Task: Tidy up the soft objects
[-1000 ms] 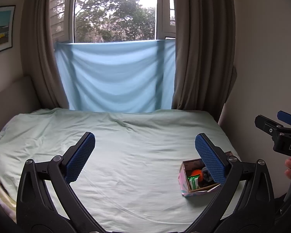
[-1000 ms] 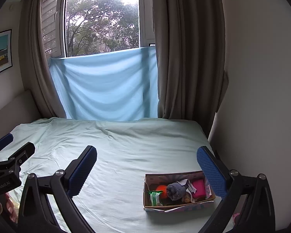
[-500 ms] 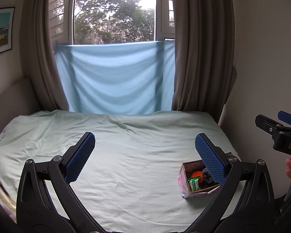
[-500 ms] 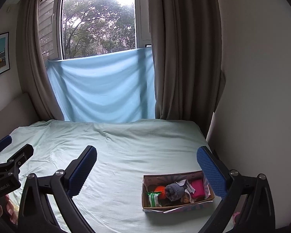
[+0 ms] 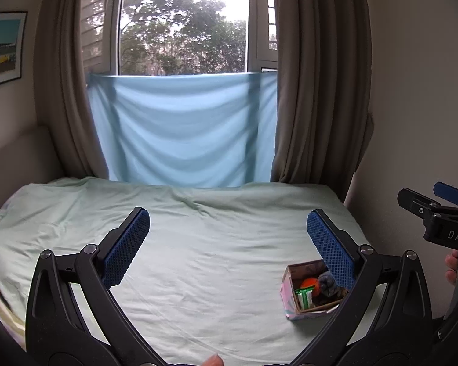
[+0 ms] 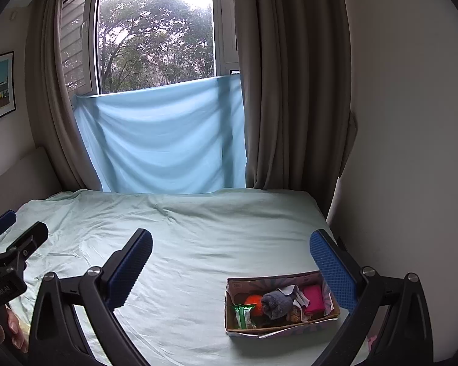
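A small patterned cardboard box sits on the bed near its right edge; it also shows in the left wrist view. It holds a grey soft toy, an orange ball, a green packet and a pink item. My left gripper is open and empty above the bed, left of the box. My right gripper is open and empty above the bed, with the box under its right finger.
The bed is covered by a pale green sheet. A light blue cloth hangs over the window at the far end, with brown curtains at both sides. A wall runs along the bed's right edge.
Both grippers have drifted slightly; the box sits a little lower in the views. Both stay open and empty.
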Demonstrator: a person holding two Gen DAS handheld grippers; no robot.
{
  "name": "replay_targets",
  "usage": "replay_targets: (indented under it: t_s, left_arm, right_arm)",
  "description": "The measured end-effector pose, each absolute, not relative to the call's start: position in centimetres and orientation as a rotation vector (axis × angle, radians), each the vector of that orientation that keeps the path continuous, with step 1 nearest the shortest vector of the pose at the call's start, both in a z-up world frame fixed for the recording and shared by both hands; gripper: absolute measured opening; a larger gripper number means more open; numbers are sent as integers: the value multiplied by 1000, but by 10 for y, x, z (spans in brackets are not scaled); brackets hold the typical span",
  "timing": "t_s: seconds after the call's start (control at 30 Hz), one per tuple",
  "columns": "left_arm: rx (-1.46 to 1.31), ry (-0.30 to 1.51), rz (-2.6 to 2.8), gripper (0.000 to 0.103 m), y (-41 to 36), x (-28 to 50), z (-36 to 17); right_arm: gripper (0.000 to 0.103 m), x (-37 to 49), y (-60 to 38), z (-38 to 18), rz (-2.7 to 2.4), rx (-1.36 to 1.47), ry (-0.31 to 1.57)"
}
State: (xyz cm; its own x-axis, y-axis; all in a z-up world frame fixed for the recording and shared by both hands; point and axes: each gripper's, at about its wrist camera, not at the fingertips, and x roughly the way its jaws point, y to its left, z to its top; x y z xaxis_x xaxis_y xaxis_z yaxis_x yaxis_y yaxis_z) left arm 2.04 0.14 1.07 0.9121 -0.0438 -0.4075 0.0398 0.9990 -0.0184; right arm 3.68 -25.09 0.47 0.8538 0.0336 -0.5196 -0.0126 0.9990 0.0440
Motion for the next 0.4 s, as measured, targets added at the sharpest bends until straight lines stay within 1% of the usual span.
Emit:
replay_targets:
  t_s: [0.4]
  left_arm:
    - [8, 445, -30, 103, 0, 39, -1]
  right_arm:
    - [103, 56, -245, 0, 26, 31, 568]
